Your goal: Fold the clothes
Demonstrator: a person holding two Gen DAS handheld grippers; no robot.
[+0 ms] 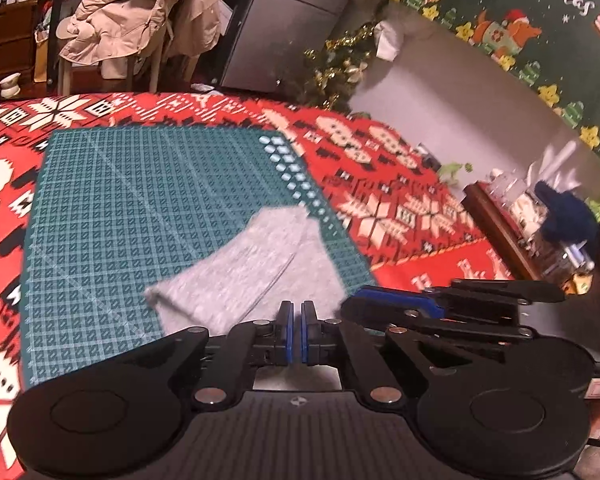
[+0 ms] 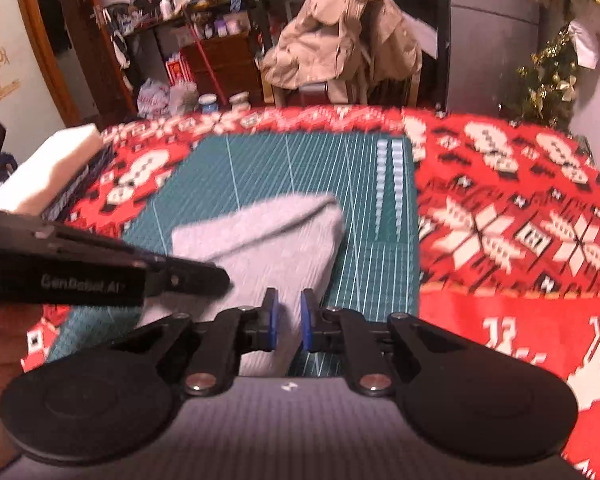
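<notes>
A grey cloth (image 1: 256, 264) (image 2: 268, 240), partly folded with a doubled edge on its far side, lies on the green cutting mat (image 1: 120, 220) (image 2: 260, 160). In the left wrist view my left gripper (image 1: 298, 320) sits at the cloth's near edge with its blue pads almost touching. Whether a layer is pinched there is hidden. From the right wrist view the left gripper (image 2: 220, 280) reaches over the cloth's left part. My right gripper (image 2: 288, 316) has grey cloth running between its blue pads, which stand a narrow gap apart. Seen from the left, the right gripper (image 1: 352, 306) is at the cloth's right corner.
A red snowflake tablecloth (image 1: 380, 168) covers the table. A wooden tray of jars (image 1: 512, 216) stands on the right, a white foam block (image 2: 48, 168) at the left edge. Beyond the table are a chair with a beige coat (image 2: 340, 28) and a small Christmas tree (image 1: 340, 64).
</notes>
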